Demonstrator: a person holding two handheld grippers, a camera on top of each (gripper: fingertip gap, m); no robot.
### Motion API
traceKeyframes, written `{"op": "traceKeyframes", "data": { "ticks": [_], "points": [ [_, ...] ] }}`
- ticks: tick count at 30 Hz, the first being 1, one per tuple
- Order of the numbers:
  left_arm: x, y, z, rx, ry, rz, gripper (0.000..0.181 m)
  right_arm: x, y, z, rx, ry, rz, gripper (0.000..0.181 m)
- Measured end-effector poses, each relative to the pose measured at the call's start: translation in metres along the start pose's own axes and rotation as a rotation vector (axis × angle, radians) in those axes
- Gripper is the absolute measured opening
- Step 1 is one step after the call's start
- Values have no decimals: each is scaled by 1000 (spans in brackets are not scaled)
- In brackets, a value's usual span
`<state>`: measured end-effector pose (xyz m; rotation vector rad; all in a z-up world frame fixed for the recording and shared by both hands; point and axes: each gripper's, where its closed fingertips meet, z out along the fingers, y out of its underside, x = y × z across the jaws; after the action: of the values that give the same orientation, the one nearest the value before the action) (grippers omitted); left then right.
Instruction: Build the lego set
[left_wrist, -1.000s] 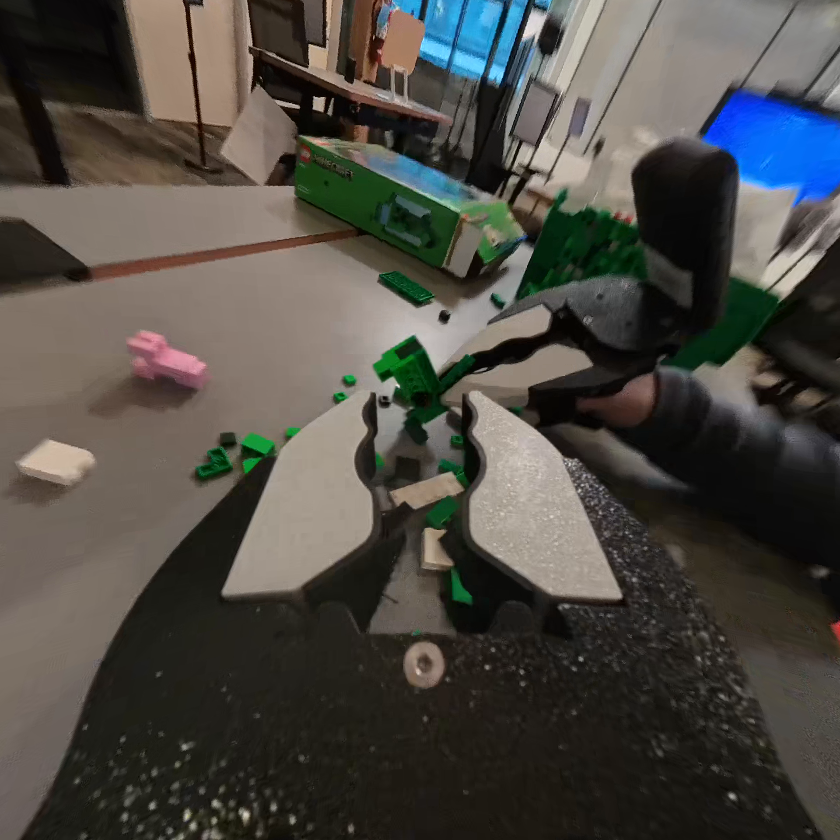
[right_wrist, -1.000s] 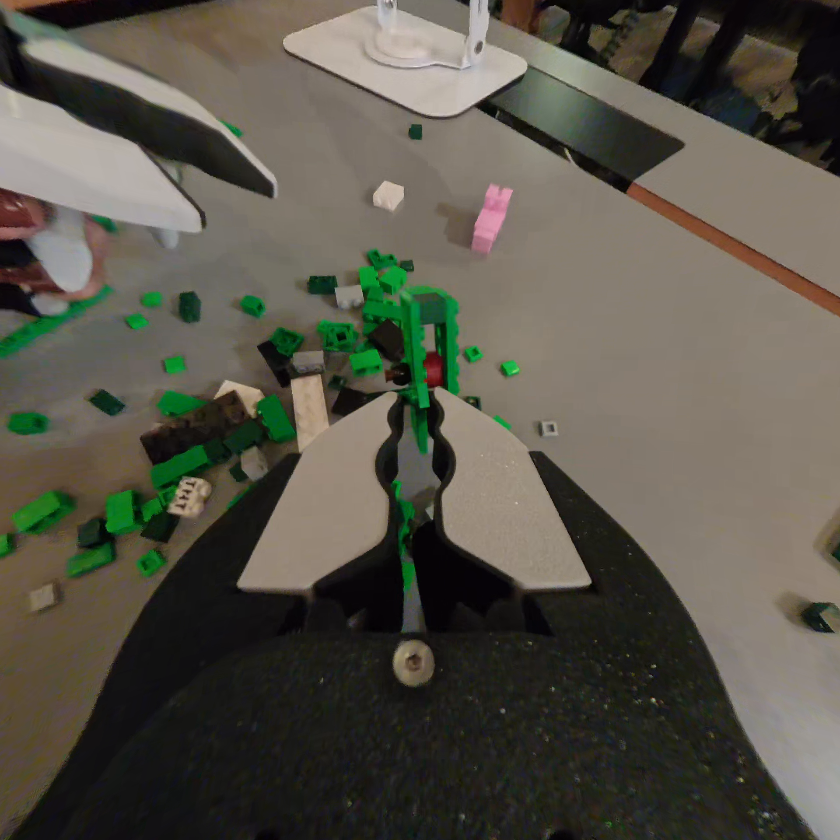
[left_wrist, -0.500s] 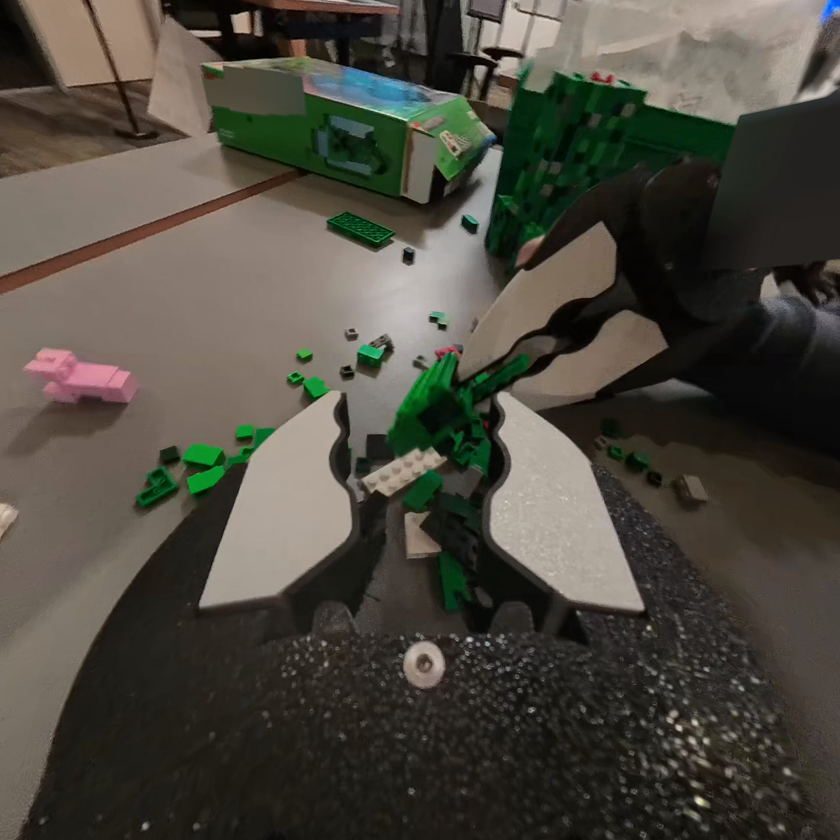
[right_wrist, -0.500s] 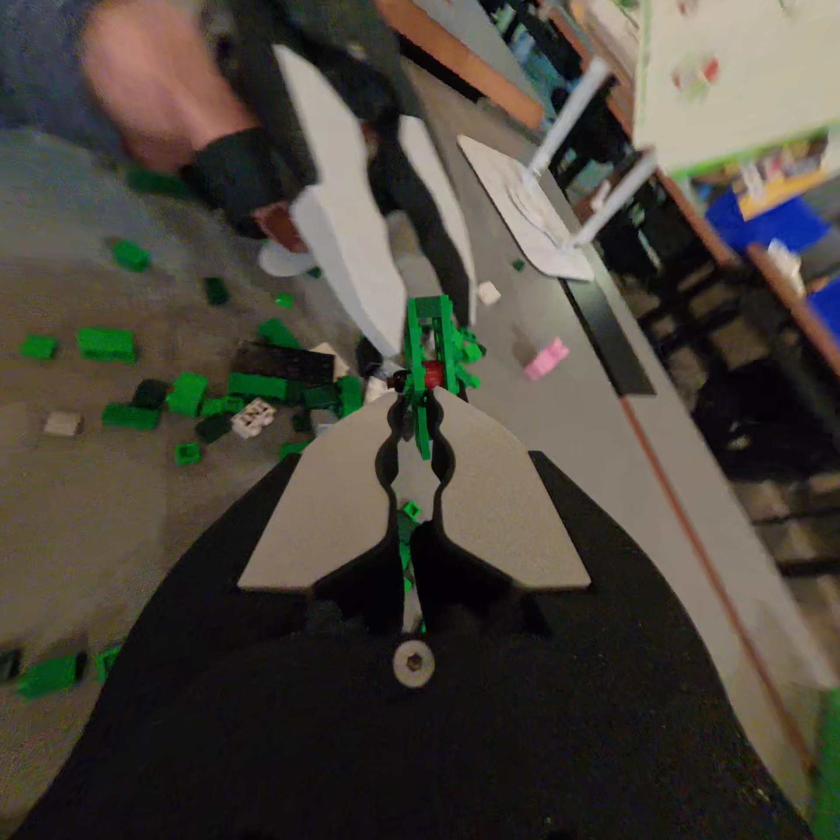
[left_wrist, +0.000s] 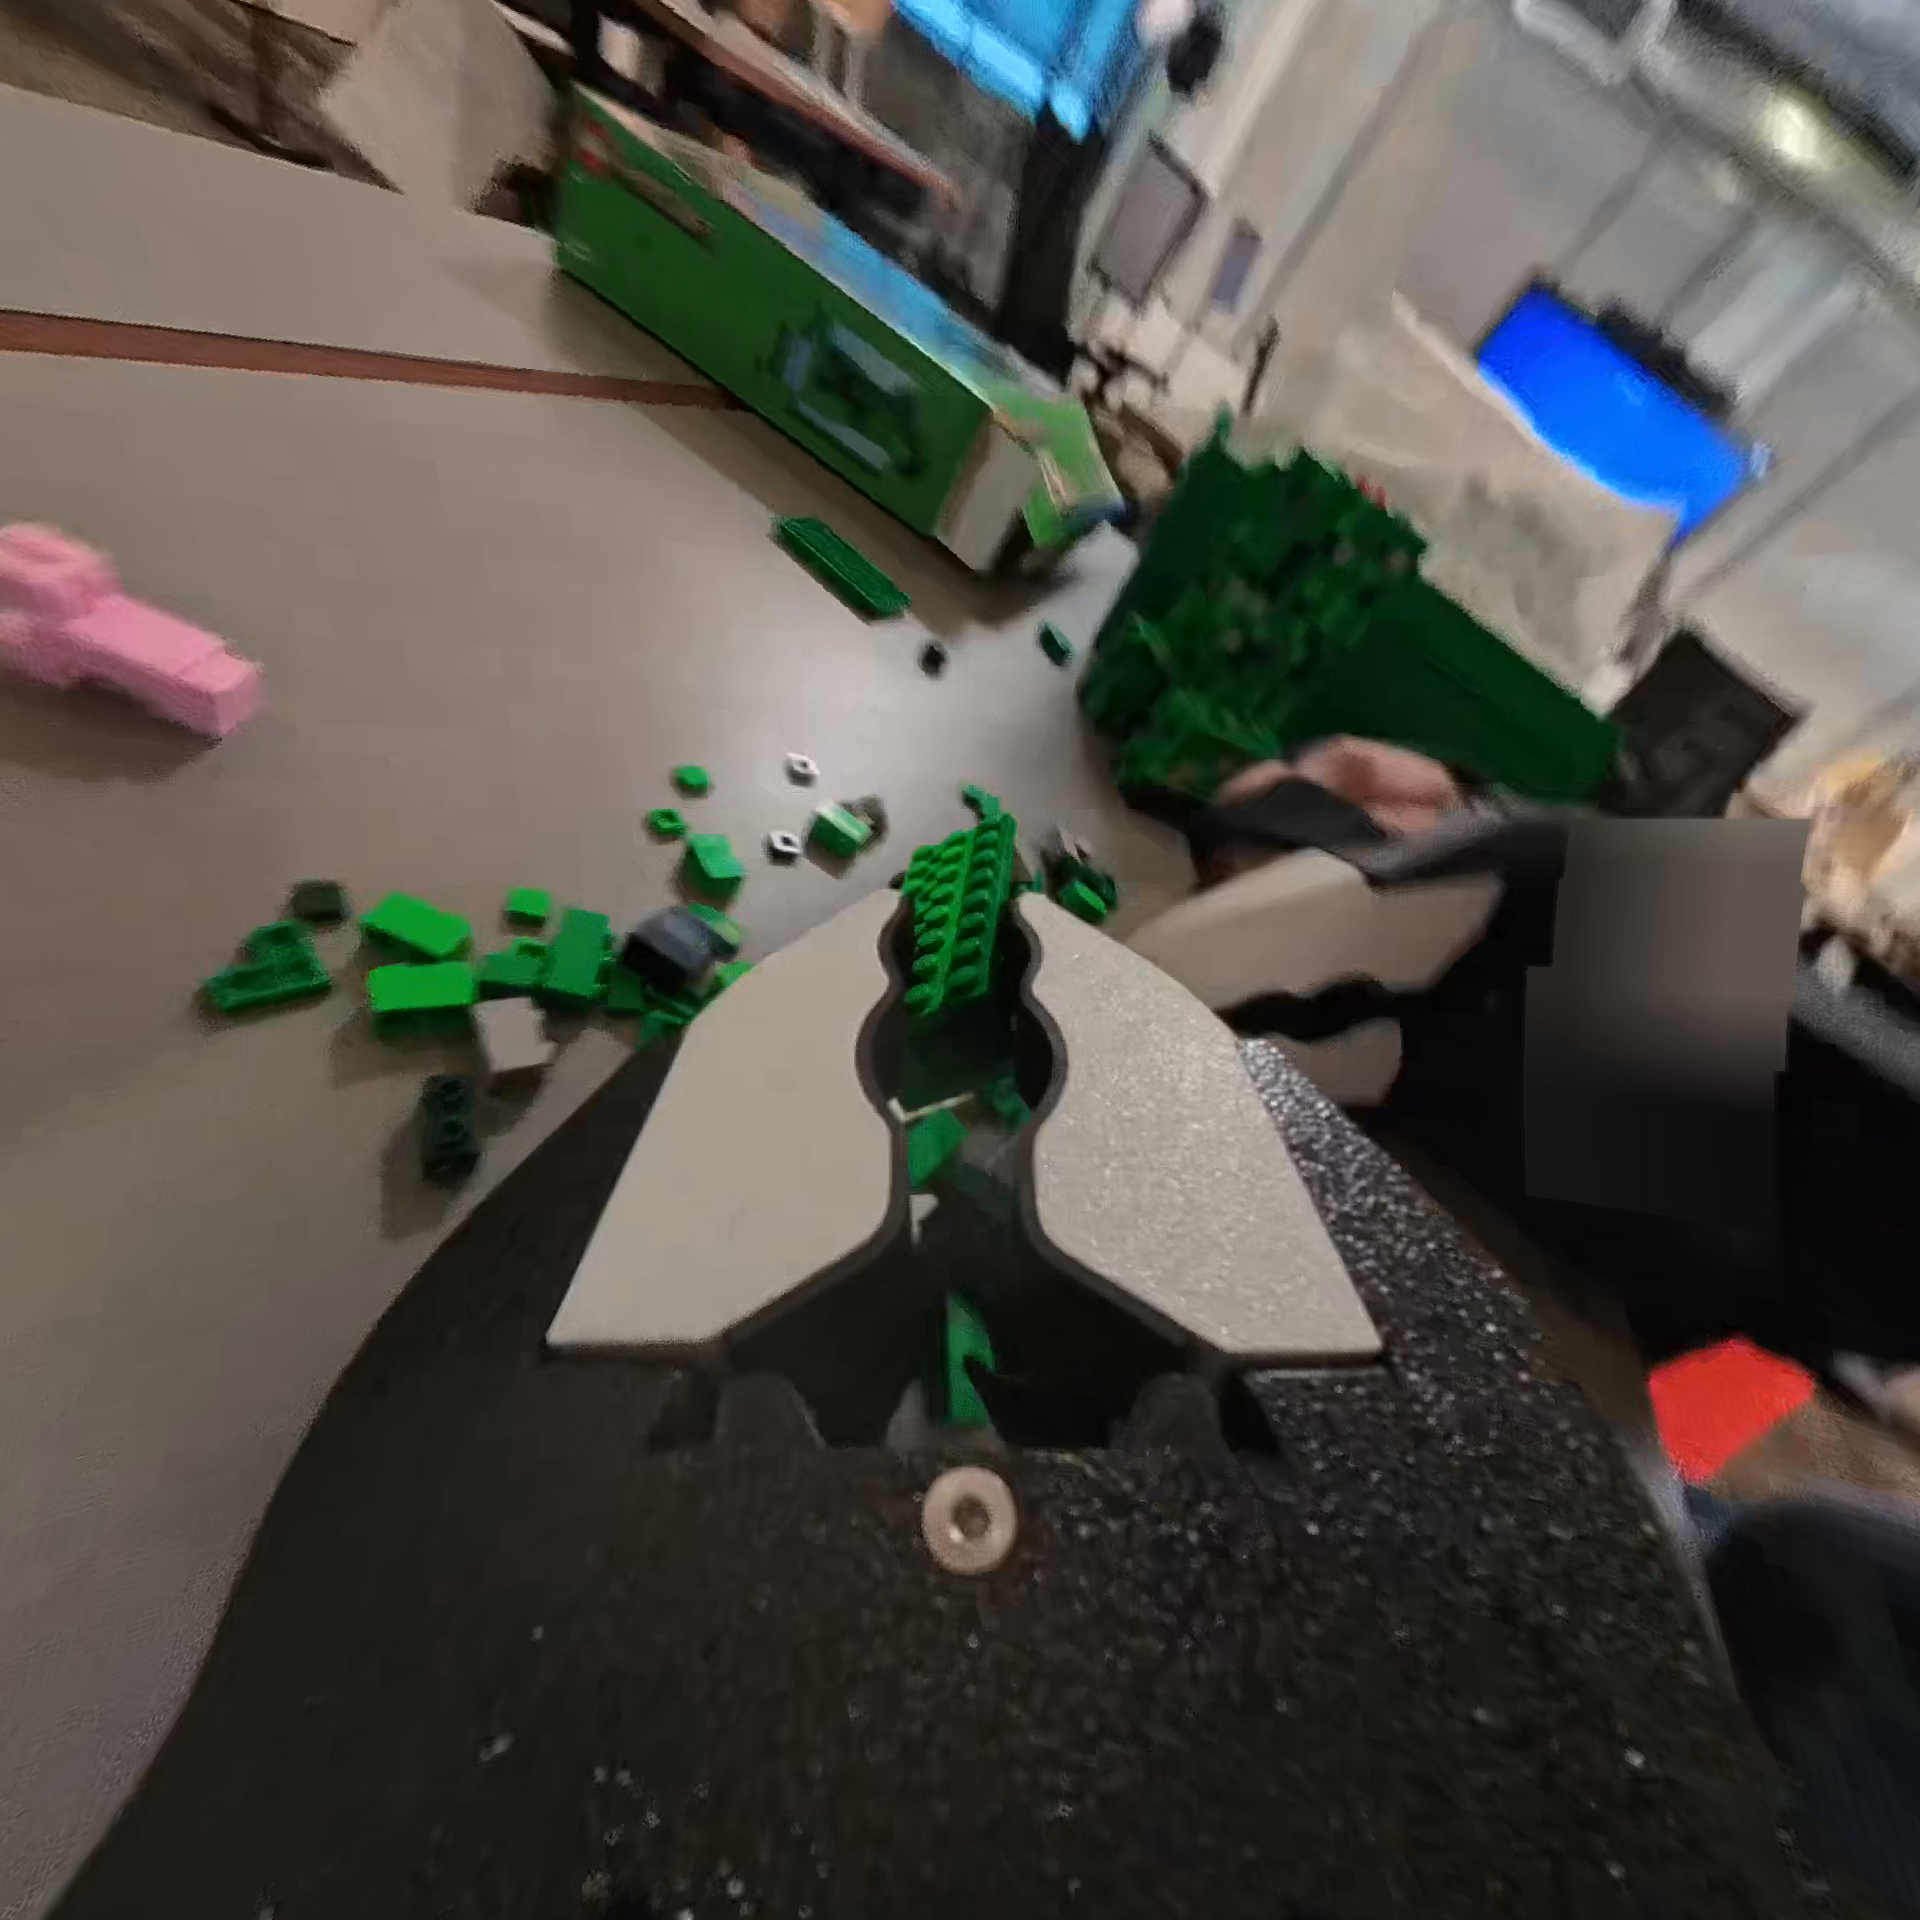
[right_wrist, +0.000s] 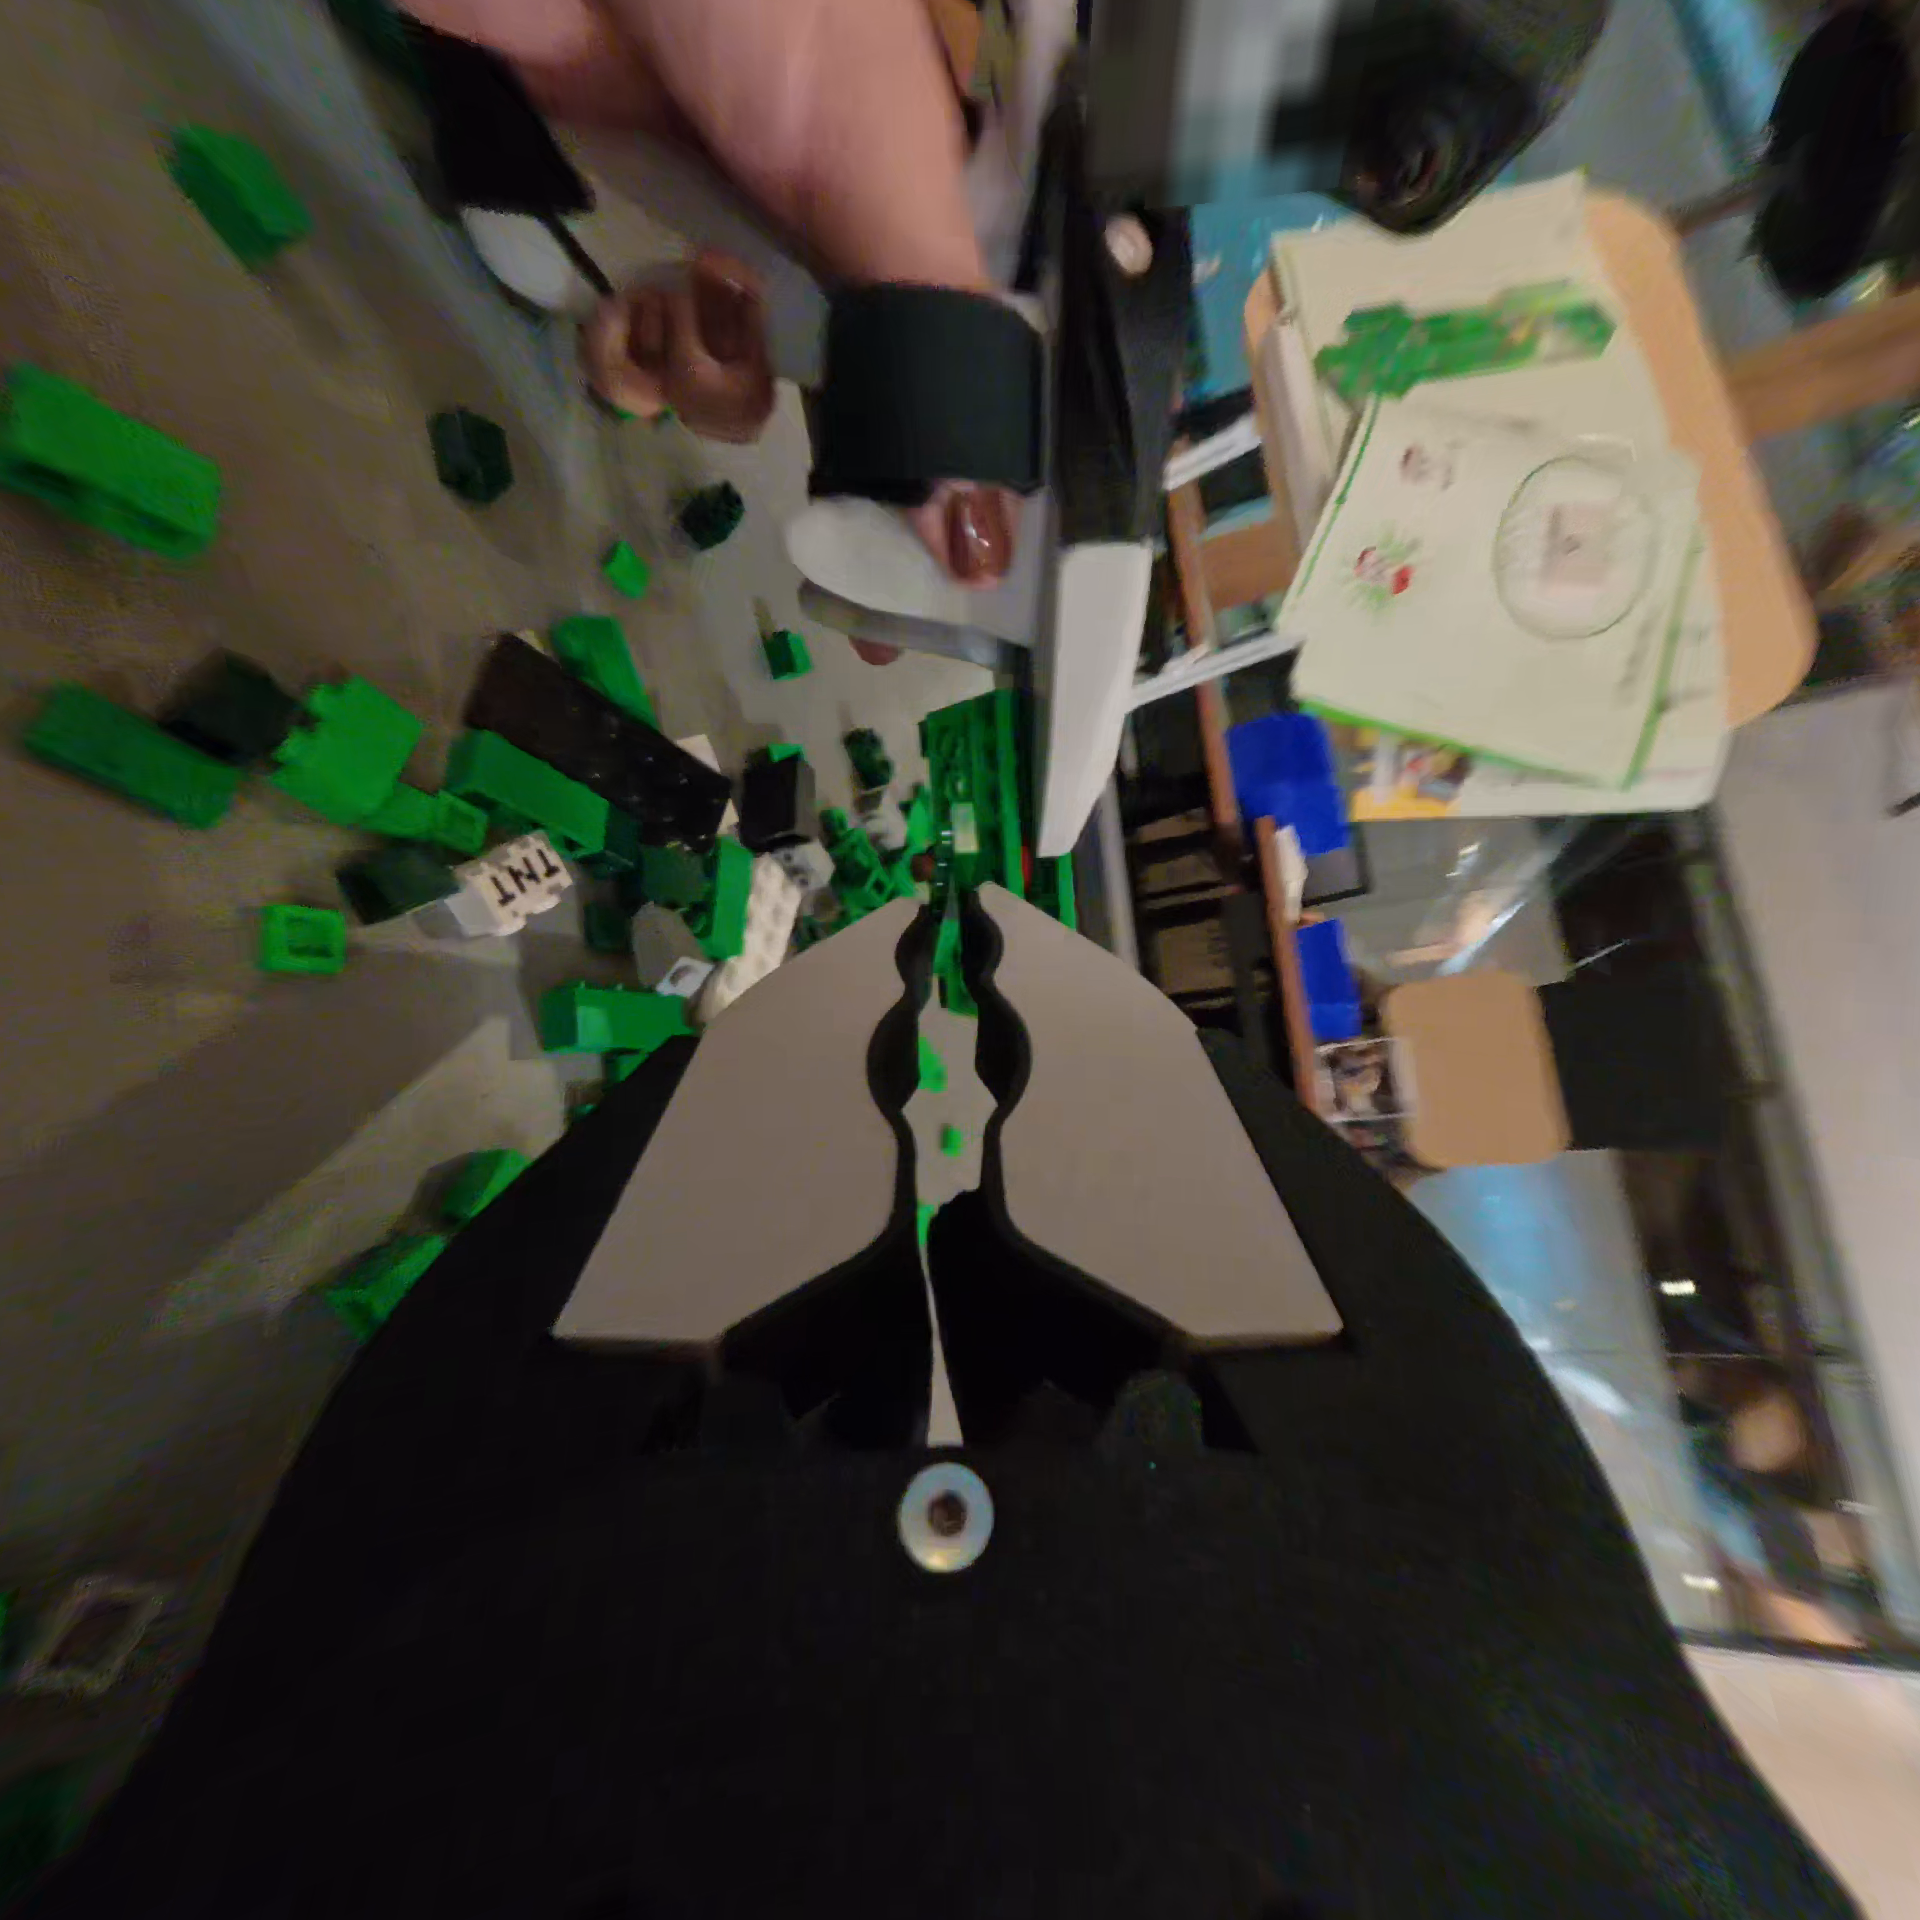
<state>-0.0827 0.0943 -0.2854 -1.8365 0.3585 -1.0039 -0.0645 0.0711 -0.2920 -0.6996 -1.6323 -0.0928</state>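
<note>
A small green studded assembly sits between the tips of my left gripper, which is shut on it. In the right wrist view my right gripper is shut on the lower edge of the same green assembly, held above the table. The left gripper's pale fingers press on the assembly from above, with a person's hand behind them. In the left wrist view the right gripper's fingers reach in from the right. How the two grips meet is hidden.
Loose green, black and white bricks lie scattered on the grey table. A pink brick pig is at the left, a green set box and a large green build behind. An instruction booklet stands on a holder. The pink brick pig sits 15 cm or so from the ends of my left fingers.
My left gripper has narrowed from open to shut on the green assembly that the right gripper brought in. Both grippers have rolled and lifted; the views are blurred by motion.
</note>
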Motion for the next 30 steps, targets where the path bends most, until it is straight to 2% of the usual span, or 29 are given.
{"op": "traceKeyframes", "data": {
  "ticks": [2, 4, 6, 10, 13, 15, 17, 21, 25, 28, 30],
  "points": [
    [-11, -7, -11, 53, 12, -93, 14, 10, -9, -2, 12, 103, -104, 4],
    [-7, -18, -18, 121, 66, -117, 15, 2, -10, 2, 10, 48, -43, 4],
    [-1, -19, -17, 123, 85, -89, 15, -10, -6, 7, 2, -78, 158, 4],
    [2, -9, -7, 50, 43, 3, 15, -1, 12, 6, -32, -126, 494, 5],
    [4, -8, -5, 58, 63, -12, 15, -2, 22, 5, -41, -244, 879, 4],
    [3, -9, -6, 69, 74, -34, 15, 3, 22, 2, -8, -310, 1111, 4],
    [-1, -7, -7, 59, 54, -50, 15, 11, 21, -2, 56, -334, 1263, 4],
    [-15, 4, -8, -54, -87, 42, 15, 24, 33, -10, 60, -282, 1290, 4],
    [-13, 28, 0, -223, -100, 64, 17, 36, 39, -15, 60, -193, 1232, 4],
    [-11, 37, 9, -260, -107, 67, 61, 38, 38, -14, 55, -159, 1180, 4],
    [-2, 32, 12, -228, -85, 145, 65, 38, 29, -14, 83, -151, 1104, 4]
  ]
}}
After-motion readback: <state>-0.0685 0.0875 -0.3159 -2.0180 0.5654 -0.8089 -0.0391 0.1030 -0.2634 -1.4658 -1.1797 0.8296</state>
